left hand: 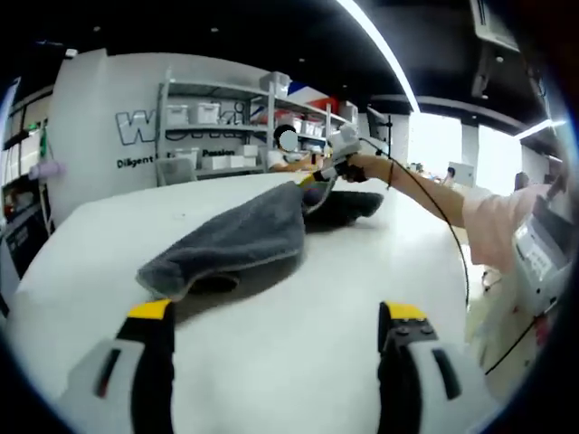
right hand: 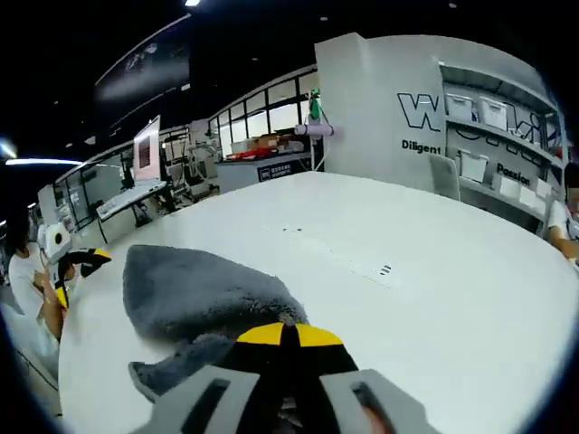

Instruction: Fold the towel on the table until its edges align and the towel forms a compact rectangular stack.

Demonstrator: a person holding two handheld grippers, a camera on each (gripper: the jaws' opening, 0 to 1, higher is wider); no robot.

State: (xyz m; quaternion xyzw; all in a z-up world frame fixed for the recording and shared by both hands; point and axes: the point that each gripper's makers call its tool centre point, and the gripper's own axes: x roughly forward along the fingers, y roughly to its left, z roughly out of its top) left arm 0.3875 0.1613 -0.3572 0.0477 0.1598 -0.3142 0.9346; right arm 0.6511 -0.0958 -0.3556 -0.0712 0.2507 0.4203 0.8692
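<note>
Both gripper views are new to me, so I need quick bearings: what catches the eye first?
A grey towel draped in a raised hump on the white table, one corner lifted at its far side by the right tool. In the right gripper view, that tool's yellow-tipped jaws are shut on the towel. The left tool stands open, short of the towel's near edge.

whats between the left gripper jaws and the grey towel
Nothing: in the left gripper view, bare white table runs from the open left gripper up to the towel, which the right gripper holds lifted at its far corner.
</note>
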